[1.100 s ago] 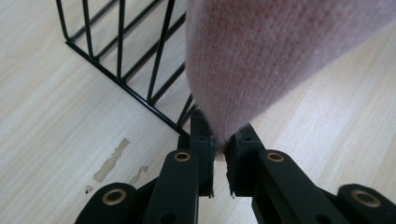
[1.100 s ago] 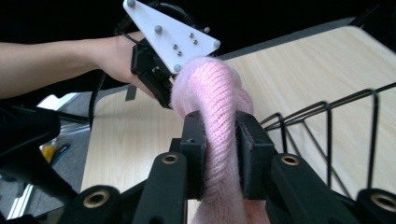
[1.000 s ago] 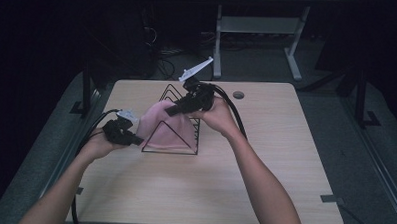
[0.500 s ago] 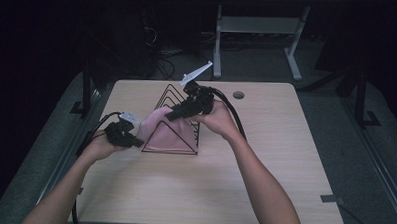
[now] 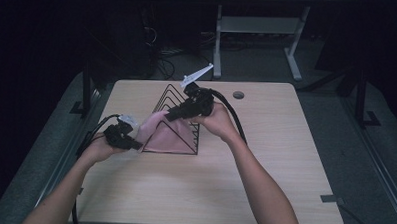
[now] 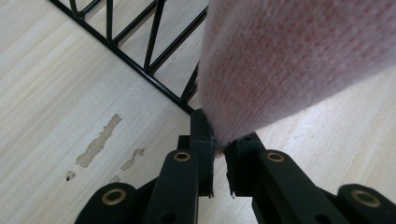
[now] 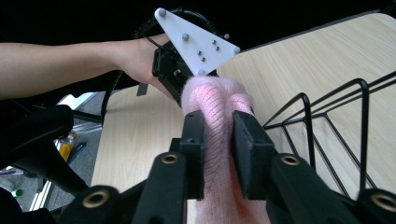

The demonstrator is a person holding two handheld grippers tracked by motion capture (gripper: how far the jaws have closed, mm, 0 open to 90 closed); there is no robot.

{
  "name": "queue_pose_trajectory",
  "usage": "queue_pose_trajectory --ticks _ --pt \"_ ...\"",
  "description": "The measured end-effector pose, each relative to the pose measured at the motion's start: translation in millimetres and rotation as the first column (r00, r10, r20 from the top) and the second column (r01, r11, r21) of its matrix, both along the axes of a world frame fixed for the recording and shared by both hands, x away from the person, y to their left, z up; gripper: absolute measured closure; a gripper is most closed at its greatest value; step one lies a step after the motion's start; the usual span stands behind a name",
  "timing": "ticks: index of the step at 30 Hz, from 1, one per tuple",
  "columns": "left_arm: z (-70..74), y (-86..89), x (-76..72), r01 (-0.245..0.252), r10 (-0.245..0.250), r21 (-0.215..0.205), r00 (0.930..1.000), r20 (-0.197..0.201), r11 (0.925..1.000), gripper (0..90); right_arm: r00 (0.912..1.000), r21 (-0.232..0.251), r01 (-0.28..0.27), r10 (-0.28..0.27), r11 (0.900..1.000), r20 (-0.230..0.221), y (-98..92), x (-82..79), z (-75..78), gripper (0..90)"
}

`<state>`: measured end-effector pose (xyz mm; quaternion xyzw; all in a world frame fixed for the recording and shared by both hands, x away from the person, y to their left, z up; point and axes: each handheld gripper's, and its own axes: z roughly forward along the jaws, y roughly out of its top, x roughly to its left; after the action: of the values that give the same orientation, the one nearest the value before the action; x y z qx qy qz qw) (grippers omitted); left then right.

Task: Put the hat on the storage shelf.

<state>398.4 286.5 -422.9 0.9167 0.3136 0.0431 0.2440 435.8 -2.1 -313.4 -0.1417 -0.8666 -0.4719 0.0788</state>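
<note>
the pink knitted cloth (image 5: 168, 133) is hanging over the black wire rack (image 5: 179, 104) on the desk (image 5: 265, 159), its long axis running from the left gripper (image 5: 135, 146) up to the right gripper (image 5: 169, 113); both are clenching it, the right having just closed.

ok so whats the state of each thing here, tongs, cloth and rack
left tongs: shut on a corner of the pink cloth
right tongs: shut on a bunched fold of the pink cloth
pink cloth: draped over the front of the wire rack, held at two places
wire rack: upright on the table, partly covered by the cloth
</note>
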Motion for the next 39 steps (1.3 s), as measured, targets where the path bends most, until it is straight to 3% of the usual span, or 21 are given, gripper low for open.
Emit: queue_pose_trajectory --ticks 2,7,12,13,14,21,30,33,39 --pt "-1.1 -0.3 0.4 -0.001 0.001 0.018 1.0 -0.002 0.9998 82.9 1.0 0.003 -0.004 0.004 1.0 0.003 1.2 -0.2 -1.0 77.0" --pt "-2.0 -0.1 1.4 -0.006 0.006 0.017 0.9999 -0.009 0.9998 82.7 1.0 0.0 -0.006 0.006 1.0 0.002 2.4 0.1 -2.7 76.8" --pt "-0.8 0.1 0.5 -0.009 0.01 0.014 0.9999 -0.009 0.9999 82.2 1.0 -0.004 -0.008 0.008 1.0 0.005 0.9 0.7 -2.7 71.0" --pt "-0.1 -0.1 -0.3 -0.018 0.018 0.006 0.9998 -0.011 0.9998 80.4 1.0 -0.004 -0.001 0.001 1.0 -0.003 0.1 -0.2 -1.7 67.5" --pt "1.4 0.5 -0.8 -0.02 0.02 -0.008 0.9996 -0.018 0.9998 70.5 1.0 0.013 -0.003 0.003 1.0 -0.009 -1.9 -1.7 0.3 63.5" --pt "11.0 5.9 -5.3 -0.021 0.021 -0.043 0.9997 0.014 0.9989 62.7 0.9995 0.012 0.032 -0.032 0.999 0.001 -12.3 -4.7 6.4 53.9" --pt "19.6 15.2 -15.5 -0.03 0.031 -0.048 0.9993 0.019 0.9984 51.3 0.9957 0.031 0.093 -0.093 0.995 -0.002 -35.1 -10.2 10.2 42.5" --pt "21.0 16.4 -17.6 -0.03 0.032 -0.046 0.9993 0.021 0.9985 49.5 0.9943 0.013 0.106 -0.106 0.994 0.001 -40.9 -11.7 11.7 41.0" --pt "27.9 19.9 -23.6 -0.057 0.06 -0.073 0.9977 0.031 0.9957 45.8 0.9858 0.006 0.168 -0.168 0.986 0.009 -68.9 -16.0 13.1 37.0"
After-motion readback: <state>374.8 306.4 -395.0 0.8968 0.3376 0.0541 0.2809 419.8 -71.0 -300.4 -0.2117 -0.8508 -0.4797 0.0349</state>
